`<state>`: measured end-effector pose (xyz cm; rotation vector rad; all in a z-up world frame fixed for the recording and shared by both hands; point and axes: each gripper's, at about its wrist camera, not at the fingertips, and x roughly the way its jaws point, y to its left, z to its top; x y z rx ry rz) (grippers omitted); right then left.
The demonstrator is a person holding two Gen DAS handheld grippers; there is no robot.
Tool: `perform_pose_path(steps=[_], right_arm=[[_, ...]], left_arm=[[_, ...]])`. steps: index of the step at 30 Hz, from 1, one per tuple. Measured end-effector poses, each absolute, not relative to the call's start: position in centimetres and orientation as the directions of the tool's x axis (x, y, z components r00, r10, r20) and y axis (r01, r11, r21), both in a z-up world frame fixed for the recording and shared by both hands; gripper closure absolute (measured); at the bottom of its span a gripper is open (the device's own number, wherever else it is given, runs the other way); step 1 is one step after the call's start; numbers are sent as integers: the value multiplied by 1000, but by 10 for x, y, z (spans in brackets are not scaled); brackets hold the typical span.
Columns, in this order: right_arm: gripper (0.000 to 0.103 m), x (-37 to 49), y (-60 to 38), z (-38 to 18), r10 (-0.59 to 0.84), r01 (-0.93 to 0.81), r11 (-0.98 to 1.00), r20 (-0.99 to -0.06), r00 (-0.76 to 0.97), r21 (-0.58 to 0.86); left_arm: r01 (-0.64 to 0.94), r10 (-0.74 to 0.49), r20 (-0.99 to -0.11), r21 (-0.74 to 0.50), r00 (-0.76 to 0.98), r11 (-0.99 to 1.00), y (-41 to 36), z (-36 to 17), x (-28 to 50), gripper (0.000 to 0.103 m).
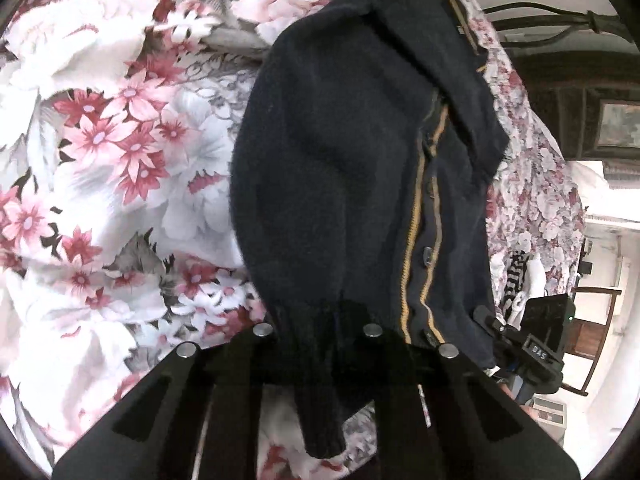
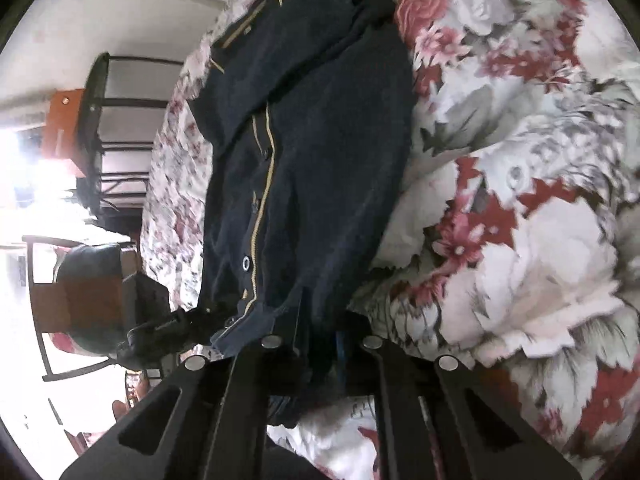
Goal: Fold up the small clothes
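A dark navy knit cardigan (image 1: pixel 340 168) with yellow piping along its button placket (image 1: pixel 420 216) lies lengthwise on a floral bedsheet (image 1: pixel 120 152). My left gripper (image 1: pixel 316 332) is shut on a ribbed edge of the cardigan, and that edge hangs down between the fingers. In the right wrist view the same cardigan (image 2: pixel 320 140) stretches away from me, and my right gripper (image 2: pixel 324 344) is shut on its near hem beside the placket (image 2: pixel 260 216). Each gripper shows in the other's view: the right one (image 1: pixel 520 344) at the cardigan's right side, the left one (image 2: pixel 160 328) at its left side.
The floral sheet (image 2: pixel 520 200) covers the bed around the cardigan. Beyond the bed's edge stand a dark metal frame (image 2: pixel 120 120), a wooden chair (image 2: pixel 76 288) and bright daylight. A striped cloth (image 1: pixel 516 276) lies near the bed's edge.
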<state>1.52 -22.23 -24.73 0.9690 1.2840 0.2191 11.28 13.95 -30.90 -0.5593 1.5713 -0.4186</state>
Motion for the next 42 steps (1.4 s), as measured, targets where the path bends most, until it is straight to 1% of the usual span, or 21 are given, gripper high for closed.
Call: perform_pose_path(steps=[1, 3, 6, 11, 13, 19, 20, 23, 25, 30, 36, 42], right_arm=[[94, 13, -223, -244, 631, 359, 603, -702, 332, 712], [94, 6, -230, -237, 639, 364, 570, -676, 366, 736], [94, -1, -245, -223, 643, 363, 528, -641, 420, 768], [94, -14, -267, -212, 656, 365, 483, -605, 452, 796], [94, -22, -272, -215, 660, 379, 473, -604, 446, 796], [92, -38, -272, -238, 672, 431, 463, -624, 399, 774], [93, -38, -272, -240, 678, 426, 464, -621, 393, 776], [90, -37, -268, -237, 683, 405, 487, -626, 376, 774], [93, -37, -266, -235, 672, 396, 504, -637, 379, 768], [94, -39, -266, -223, 651, 378, 495, -622, 435, 782], [94, -9, -270, -191, 654, 323, 474, -573, 493, 819], [94, 25, -283, -173, 659, 295, 458, -542, 522, 839]], left_arm=[[-89, -582, -813, -578, -23, 811, 139, -304, 111, 93], [-73, -592, -805, -589, -28, 804, 136, -295, 106, 97], [-56, -611, -791, -608, -45, 792, 131, -283, 96, 98], [-61, -634, -769, -631, -86, 773, 118, -274, 75, 98], [-65, -628, -773, -625, -86, 778, 116, -272, 68, 98], [-150, -675, -733, -661, -80, 736, 131, -279, 57, 97], [-163, -681, -728, -664, -81, 729, 133, -281, 57, 97], [-178, -676, -731, -656, -92, 734, 134, -284, 58, 97], [-160, -657, -748, -640, -93, 751, 131, -282, 60, 97], [-123, -619, -783, -610, -53, 782, 127, -268, 68, 97], [-89, -643, -764, -645, 45, 759, 121, -233, 98, 98], [-51, -641, -759, -649, 110, 759, 107, -203, 138, 97]])
